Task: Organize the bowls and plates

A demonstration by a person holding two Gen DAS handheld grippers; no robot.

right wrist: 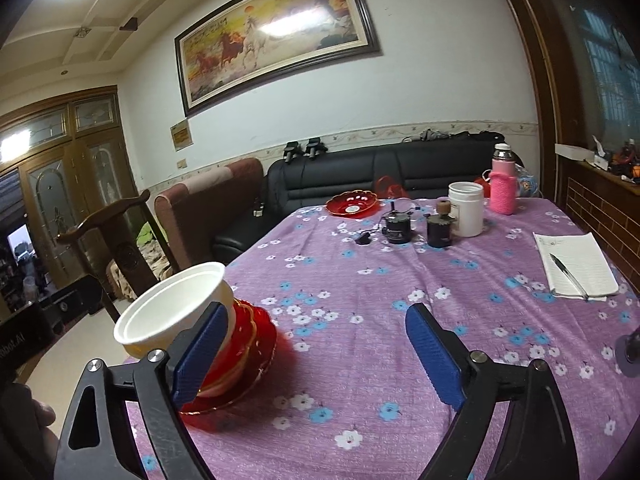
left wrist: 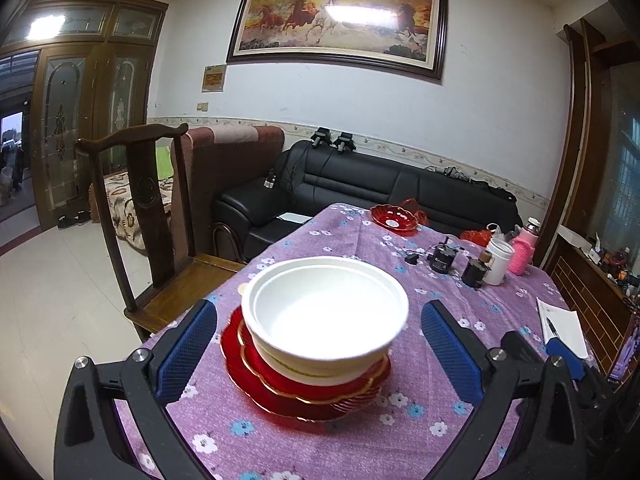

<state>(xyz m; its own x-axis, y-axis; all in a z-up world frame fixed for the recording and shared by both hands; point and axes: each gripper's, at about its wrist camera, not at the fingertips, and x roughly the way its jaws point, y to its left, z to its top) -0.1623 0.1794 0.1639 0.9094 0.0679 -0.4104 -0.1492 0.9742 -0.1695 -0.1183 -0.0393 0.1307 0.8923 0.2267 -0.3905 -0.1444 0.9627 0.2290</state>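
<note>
A stack stands near the table's front left: white bowls (left wrist: pixel 326 312) nested on top of red gold-rimmed plates (left wrist: pixel 280 390). My left gripper (left wrist: pixel 320 354) is open, its blue pads on either side of the stack, not touching it. In the right wrist view the same stack shows at the left, white bowl (right wrist: pixel 172 314) on red plates (right wrist: pixel 256 344). My right gripper (right wrist: pixel 316 354) is open and empty over bare tablecloth, its left pad in front of the stack. Another red plate (left wrist: pixel 394 218) lies alone at the table's far edge; it also shows in the right wrist view (right wrist: pixel 352 203).
The table has a purple flowered cloth (right wrist: pixel 360 280). At the far right stand a white jar (right wrist: pixel 465 208), a pink bottle (right wrist: pixel 503 188), two small dark devices (right wrist: pixel 398 230) and a notepad with a pen (right wrist: pixel 576 264). A wooden chair (left wrist: pixel 152 220) stands at the left edge, a black sofa (left wrist: pixel 360 184) behind.
</note>
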